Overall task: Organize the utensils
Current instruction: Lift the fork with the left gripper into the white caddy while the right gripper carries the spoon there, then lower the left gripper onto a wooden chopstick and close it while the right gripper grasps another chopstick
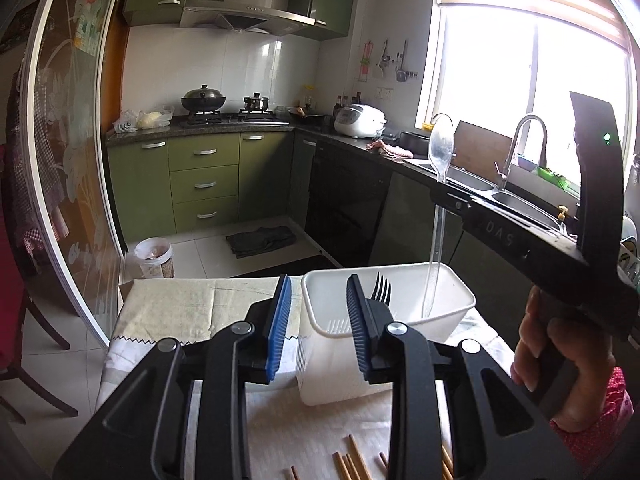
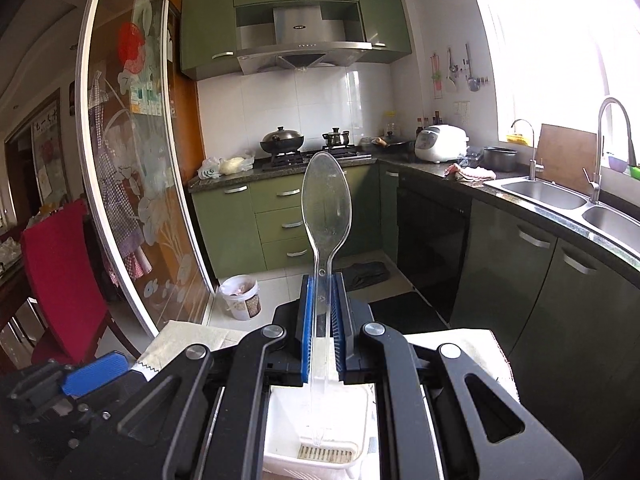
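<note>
My right gripper [image 2: 324, 284] is shut on a clear plastic spoon [image 2: 326, 208], bowl up, handle hanging down into the white utensil basket [image 2: 280, 420]. In the left wrist view the spoon [image 1: 440, 152] stands upright over the basket [image 1: 460, 292], held by the right gripper [image 1: 448, 196]. A black fork [image 1: 382, 286] stands in the basket. My left gripper [image 1: 320, 300] is open and empty, just in front of the basket. Wooden chopsticks [image 1: 354, 466] lie on the table below it.
The table [image 1: 180, 308] has a pale cloth. Kitchen counter with double sink [image 2: 560, 196] runs along the right. A red chair [image 2: 56, 264] stands at left, a small bin [image 2: 242, 296] on the floor beyond the table.
</note>
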Available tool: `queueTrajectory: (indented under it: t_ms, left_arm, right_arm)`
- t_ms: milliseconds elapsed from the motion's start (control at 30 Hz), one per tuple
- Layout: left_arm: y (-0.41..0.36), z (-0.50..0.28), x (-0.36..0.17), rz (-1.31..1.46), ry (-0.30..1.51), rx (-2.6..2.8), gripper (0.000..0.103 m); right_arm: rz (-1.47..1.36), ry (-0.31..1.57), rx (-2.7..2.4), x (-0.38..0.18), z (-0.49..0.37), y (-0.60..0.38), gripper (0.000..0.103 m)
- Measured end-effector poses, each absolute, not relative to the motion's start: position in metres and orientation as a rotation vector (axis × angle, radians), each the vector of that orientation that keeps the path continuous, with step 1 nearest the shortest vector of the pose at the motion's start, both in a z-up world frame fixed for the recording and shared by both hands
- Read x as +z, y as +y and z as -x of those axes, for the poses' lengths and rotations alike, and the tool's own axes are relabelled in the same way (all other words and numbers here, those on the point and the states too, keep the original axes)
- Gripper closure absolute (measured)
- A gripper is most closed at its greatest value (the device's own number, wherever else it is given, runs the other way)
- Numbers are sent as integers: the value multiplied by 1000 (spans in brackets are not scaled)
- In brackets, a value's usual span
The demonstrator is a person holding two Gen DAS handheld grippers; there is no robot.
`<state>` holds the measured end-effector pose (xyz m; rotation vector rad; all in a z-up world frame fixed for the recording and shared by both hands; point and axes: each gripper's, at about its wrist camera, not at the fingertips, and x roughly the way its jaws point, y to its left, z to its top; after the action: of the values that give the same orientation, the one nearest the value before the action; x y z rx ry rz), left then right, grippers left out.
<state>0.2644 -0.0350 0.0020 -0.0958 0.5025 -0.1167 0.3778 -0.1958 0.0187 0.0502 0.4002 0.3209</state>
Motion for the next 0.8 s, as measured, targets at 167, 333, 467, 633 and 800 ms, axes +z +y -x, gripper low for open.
queueTrajectory:
  t_ms: [167, 333, 467, 633, 800]
  left_arm:
    - [-32, -249, 0, 85, 539, -122, 75]
    - [-33, -238, 1, 75, 560, -123, 75]
    - [-35, -231, 3, 60, 579, -119, 73]
    - [-33, -226, -6, 74, 686, -115, 72]
    - [-29, -220, -47, 88, 946, -78, 67]
  right_arm:
    - [-25, 408, 341, -10, -364, -196, 93]
    - [-10, 419, 350, -31, -350, -198, 91]
    - [-4, 434, 349, -39, -340, -202, 84]
    - [-23, 428, 350, -34, -312, -218, 84]
    - [-26, 469, 340, -31, -269, -251, 74]
